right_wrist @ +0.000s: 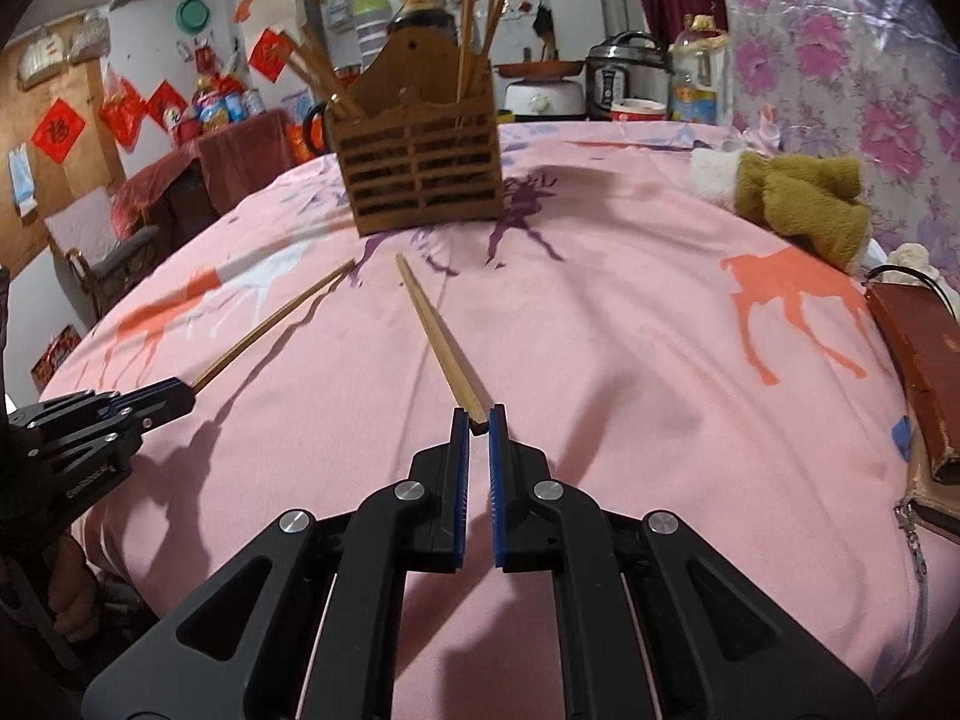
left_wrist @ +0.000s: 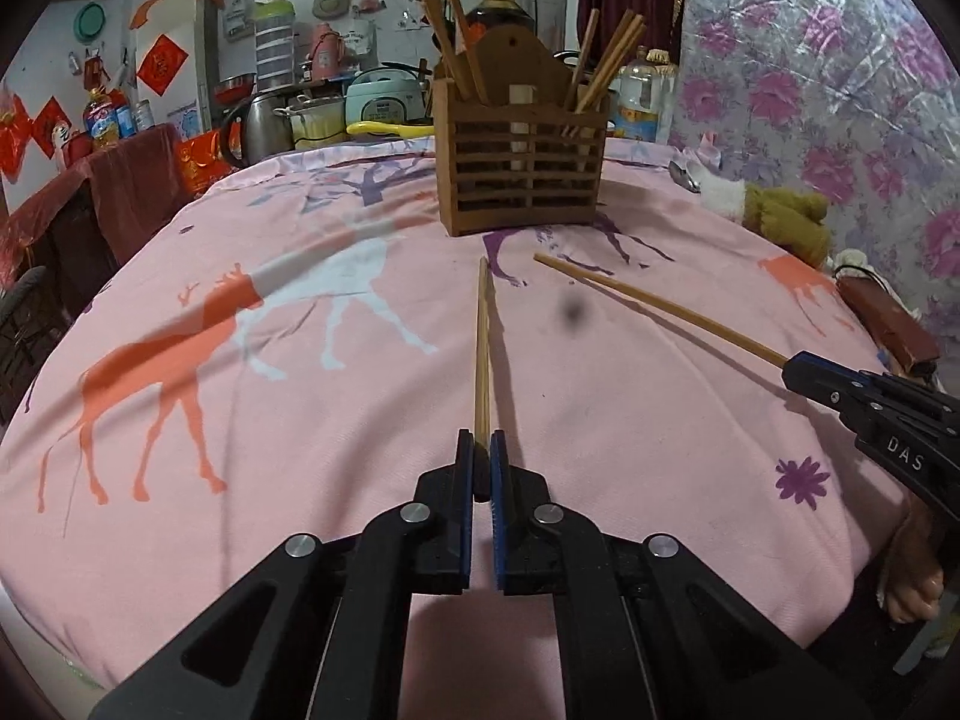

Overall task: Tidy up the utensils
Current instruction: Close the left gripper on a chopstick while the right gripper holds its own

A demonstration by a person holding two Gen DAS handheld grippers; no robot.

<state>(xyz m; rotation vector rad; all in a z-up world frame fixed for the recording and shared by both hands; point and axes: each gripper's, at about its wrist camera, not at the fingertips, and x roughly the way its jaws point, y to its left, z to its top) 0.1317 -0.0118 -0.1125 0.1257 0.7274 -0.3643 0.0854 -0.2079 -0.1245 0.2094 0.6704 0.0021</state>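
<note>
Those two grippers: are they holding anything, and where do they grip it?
Each holds one chopstick by its thick end: the left gripper its chopstick, the right gripper the other chopstick.

holder [left_wrist: 521, 159] mid-table [left_wrist: 600, 420] | two chopsticks before it: left [left_wrist: 482, 348], right [left_wrist: 654, 306] | plush toy [left_wrist: 780, 216] right

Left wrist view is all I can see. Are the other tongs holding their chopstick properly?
Observer: Yes. The right tongs pinch the right chopstick only at its very end, while your left tongs grip the left chopstick.
Operator: What's hiding behind the holder?
Observer: A silver pressure cooker stands behind the wooden holder, to its right.
Operator: And by the brown box?
Observer: A zipper hangs from something under the brown box.
</note>
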